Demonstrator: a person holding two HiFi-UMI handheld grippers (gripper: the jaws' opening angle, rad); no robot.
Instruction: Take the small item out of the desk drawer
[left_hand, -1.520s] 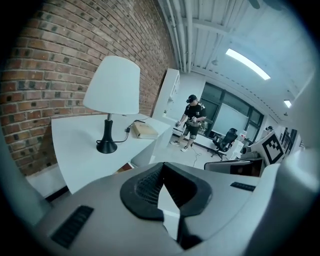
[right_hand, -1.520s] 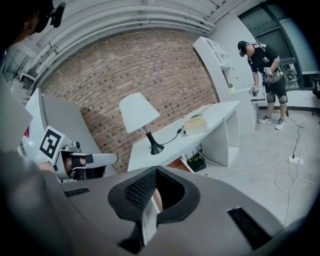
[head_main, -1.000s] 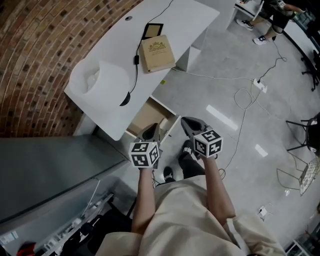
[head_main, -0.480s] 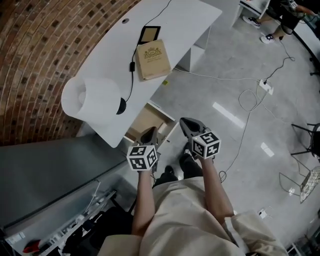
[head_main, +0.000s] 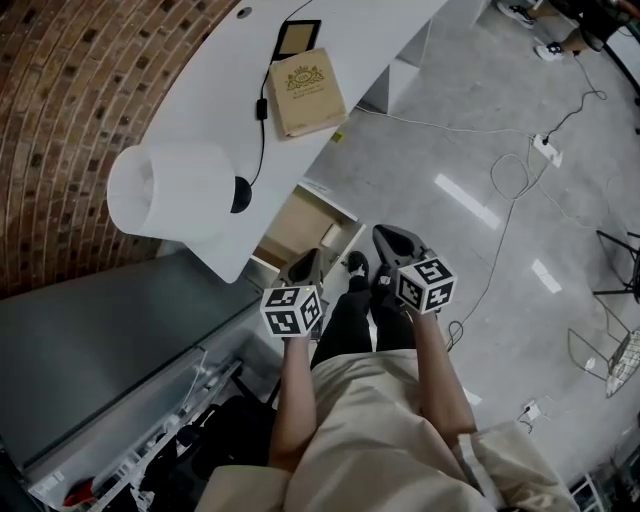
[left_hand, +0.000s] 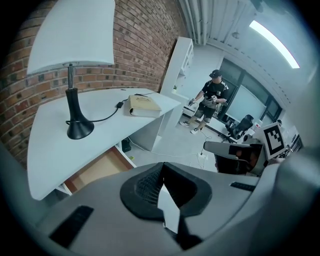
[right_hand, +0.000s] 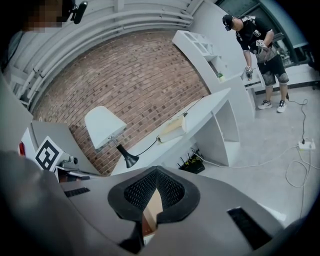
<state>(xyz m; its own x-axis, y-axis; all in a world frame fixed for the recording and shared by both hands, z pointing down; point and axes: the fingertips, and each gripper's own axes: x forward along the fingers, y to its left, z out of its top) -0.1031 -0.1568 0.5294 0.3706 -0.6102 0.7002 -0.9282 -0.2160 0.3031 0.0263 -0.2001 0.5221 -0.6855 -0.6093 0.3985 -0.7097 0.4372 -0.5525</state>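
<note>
Head view: you stand at a white desk that carries a lamp and a book. Under its near edge the drawer stands pulled open, its tan floor showing. The left gripper hangs just over the drawer's near corner, and the right gripper is beside it, above the grey floor. The small item should lie in that drawer, but no clear shape shows on the tan floor. The desk top hides the back of the drawer and the left gripper covers part of the front. Left gripper view: the jaws are clenched on nothing. The drawer sits low at left, only partly seen past the gripper's body. Spread these jaws before you dip in, and come down steeply from above, so the pads clear the drawer's front wall. Right gripper view: these jaws are also pressed together and empty. A tan sliver shows in the slit below them, too narrow to name. Keep this gripper clear of the drawer.
</note>
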